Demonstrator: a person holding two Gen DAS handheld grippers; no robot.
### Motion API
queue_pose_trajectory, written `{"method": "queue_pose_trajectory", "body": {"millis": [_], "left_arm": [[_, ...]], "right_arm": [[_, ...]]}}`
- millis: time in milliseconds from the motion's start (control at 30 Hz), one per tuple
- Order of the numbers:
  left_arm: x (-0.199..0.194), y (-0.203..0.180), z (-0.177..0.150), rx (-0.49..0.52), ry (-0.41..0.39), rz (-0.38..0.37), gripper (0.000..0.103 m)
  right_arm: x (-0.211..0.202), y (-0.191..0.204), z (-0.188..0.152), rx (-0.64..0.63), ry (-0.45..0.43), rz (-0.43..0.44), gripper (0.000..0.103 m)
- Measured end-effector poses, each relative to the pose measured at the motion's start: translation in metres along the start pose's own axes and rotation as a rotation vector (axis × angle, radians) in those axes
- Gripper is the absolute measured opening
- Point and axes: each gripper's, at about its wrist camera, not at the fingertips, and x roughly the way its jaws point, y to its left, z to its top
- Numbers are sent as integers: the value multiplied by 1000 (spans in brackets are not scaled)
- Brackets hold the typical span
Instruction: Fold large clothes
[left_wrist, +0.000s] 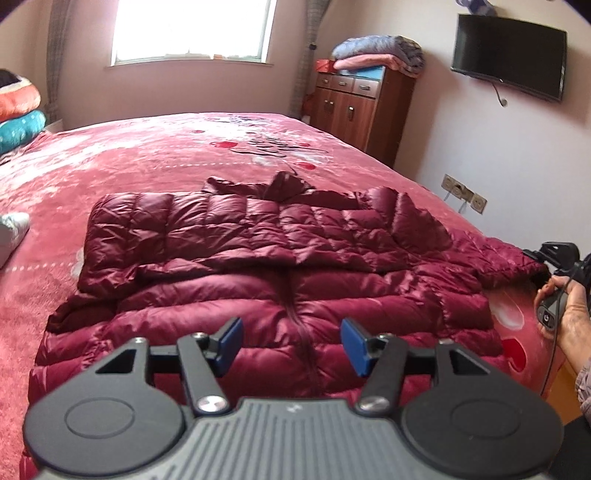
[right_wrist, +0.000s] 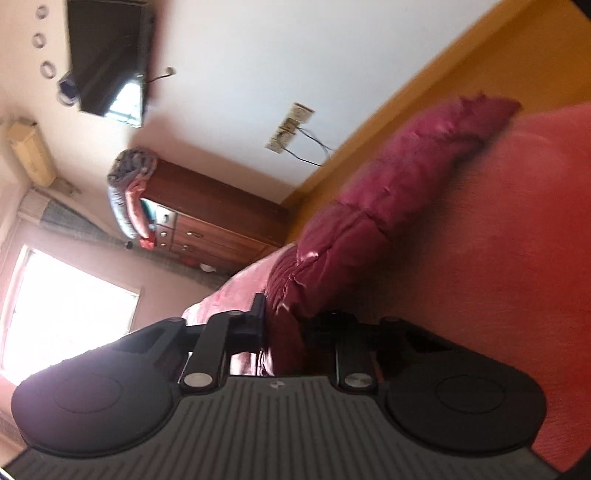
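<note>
A dark red quilted down jacket lies spread on the pink bedspread, its left sleeve folded across the chest. My left gripper hovers over the jacket's lower body, its blue pads wide apart with nothing between them. At the bed's right edge a hand holds my right gripper at the end of the jacket's outstretched right sleeve. The right wrist view is rolled onto its side. There my right gripper is shut on the sleeve's red fabric, which runs away along the bed.
A wooden dresser topped with folded blankets stands beyond the bed's far right corner. A TV and sockets are on the right wall. Cushions sit at the far left, with a white item on the bed's left side.
</note>
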Motion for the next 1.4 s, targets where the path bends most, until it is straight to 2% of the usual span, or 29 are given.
{"method": "queue_pose_trajectory", "body": {"millis": [67,167,233,300,367,467,533,600,700,733,767,833,867,900,933,1100,1300,1400], "left_arm": [[-1,8,1,-19,-12,2,59],[-5,24,5,-57,-42,7,60],[-8,36,7,-86,-64,19,62],[-11,50,10,-119,-83,29,62],[-13,63,11,-148,-100,42,62],[-17,82,13,-187,-125,64,63],[-17,95,12,-219,-137,69,63],[-17,107,10,-251,-147,71,63],[-14,121,7,-280,-152,67,64],[-13,125,6,-289,-154,65,64],[-12,129,5,-299,-157,61,64],[-10,135,4,-317,-163,51,64],[-9,137,4,-323,-168,45,64],[-8,139,4,-330,-172,40,65],[-7,140,5,-335,-176,33,65],[3,142,8,-368,-170,-29,67],[32,143,11,-477,-127,-112,67],[44,138,11,-491,-121,-134,69]], "right_arm": [[-7,29,1,-140,-42,30,18],[-25,89,-11,-415,-97,116,17],[-38,132,-33,-586,-111,209,17],[-49,165,-62,-697,-78,320,17],[-59,197,-106,-825,7,445,17],[-69,225,-181,-991,184,606,17],[-71,229,-232,-1102,316,668,17],[-73,223,-280,-1196,438,702,17],[-74,207,-335,-1321,610,714,17],[-75,203,-347,-1352,651,704,20],[-77,197,-359,-1388,686,688,27],[-76,192,-366,-1412,735,685,46],[-76,193,-365,-1405,762,697,74],[-77,196,-362,-1397,776,712,95],[-82,197,-360,-1396,768,722,98],[-82,212,-338,-1345,768,731,98],[-79,222,-290,-1235,758,750,99],[-69,216,-268,-1204,689,710,100]]}}
